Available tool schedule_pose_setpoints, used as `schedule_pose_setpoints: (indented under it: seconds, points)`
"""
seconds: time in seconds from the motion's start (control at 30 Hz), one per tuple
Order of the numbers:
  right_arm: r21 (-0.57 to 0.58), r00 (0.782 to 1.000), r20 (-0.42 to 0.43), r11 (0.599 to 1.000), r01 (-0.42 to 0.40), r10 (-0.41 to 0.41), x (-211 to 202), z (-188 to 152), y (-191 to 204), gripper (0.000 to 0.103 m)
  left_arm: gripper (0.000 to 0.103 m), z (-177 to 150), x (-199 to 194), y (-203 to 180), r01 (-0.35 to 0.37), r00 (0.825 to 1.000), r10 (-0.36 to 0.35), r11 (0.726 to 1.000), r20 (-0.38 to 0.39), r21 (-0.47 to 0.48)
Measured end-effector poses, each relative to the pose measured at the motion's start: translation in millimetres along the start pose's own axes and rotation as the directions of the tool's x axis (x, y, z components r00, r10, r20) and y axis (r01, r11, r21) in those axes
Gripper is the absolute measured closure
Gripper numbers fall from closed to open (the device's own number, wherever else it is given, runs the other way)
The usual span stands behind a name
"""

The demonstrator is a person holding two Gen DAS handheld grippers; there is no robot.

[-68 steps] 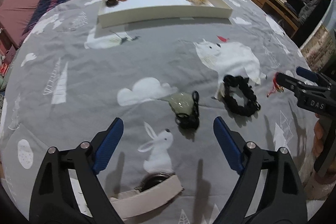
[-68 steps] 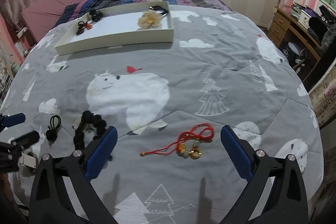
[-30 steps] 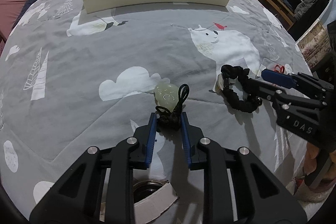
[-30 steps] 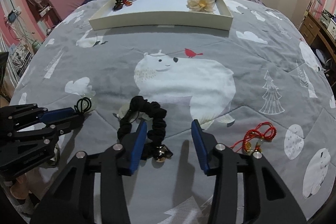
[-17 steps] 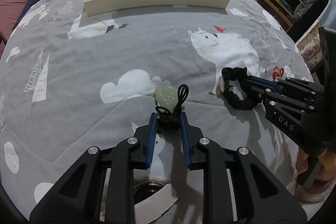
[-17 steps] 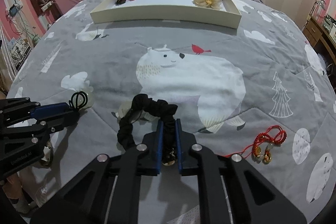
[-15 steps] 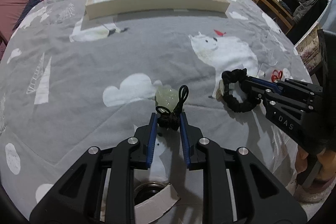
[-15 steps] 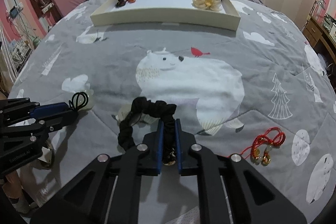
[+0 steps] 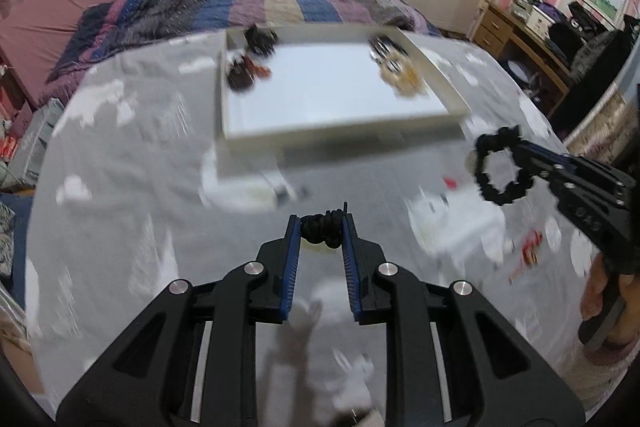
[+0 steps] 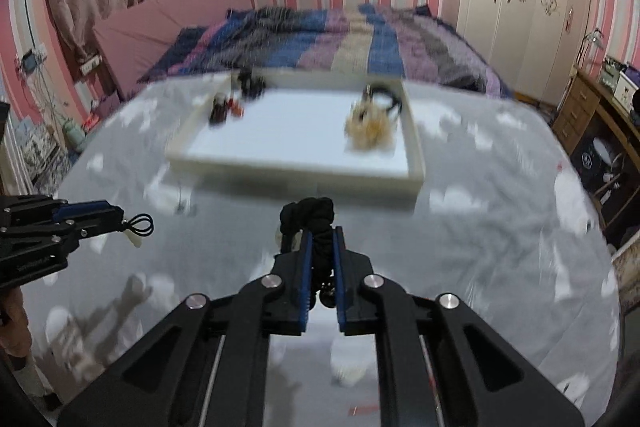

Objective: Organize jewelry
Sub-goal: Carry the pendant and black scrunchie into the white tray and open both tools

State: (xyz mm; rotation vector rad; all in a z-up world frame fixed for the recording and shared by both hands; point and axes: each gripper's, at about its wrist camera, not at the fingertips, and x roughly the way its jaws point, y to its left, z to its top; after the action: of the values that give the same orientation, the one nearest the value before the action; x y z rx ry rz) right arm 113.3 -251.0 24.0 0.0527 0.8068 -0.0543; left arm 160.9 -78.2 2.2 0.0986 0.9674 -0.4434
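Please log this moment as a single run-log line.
left gripper: shut on pendant cord | right gripper: shut on black scrunchie | both off the quilt | tray ahead

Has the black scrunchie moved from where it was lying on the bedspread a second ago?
Yes. The black scrunchie is off the bedspread, pinched in the right tongs, and now hangs nearer the white tray.

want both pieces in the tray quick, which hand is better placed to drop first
Right, narrowly. The right gripper, shut on the scrunchie, faces the tray just beyond its tips. The left gripper, shut on the cord, sees the tray farther up its view. Blur makes this a cautious call.
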Motion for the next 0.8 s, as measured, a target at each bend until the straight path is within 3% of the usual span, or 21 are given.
schedule_pose_setpoints:
  seconds: [0.33,0.53,0.8]
  points:
    - [0.071,0.999,0.038,0.997,-0.004,0.001,65,90,-18,0.094,0.084,106,76,43,-0.079,0.996,0.08,0.996,0.024,-0.049]
    - [0.137,1.0,-0.019,0.99,0.008,-0.005,130,98,-31,0.094,0.084,125,132,53,-0.074,0.997,0.072,0.994,-0.028,-0.081]
    - [0.139,0.994,-0.095,0.989,0.058,-0.045,189,86,-44,0.094,0.084,133,151,49,-0.095,0.995,0.096,0.994,0.014,-0.045]
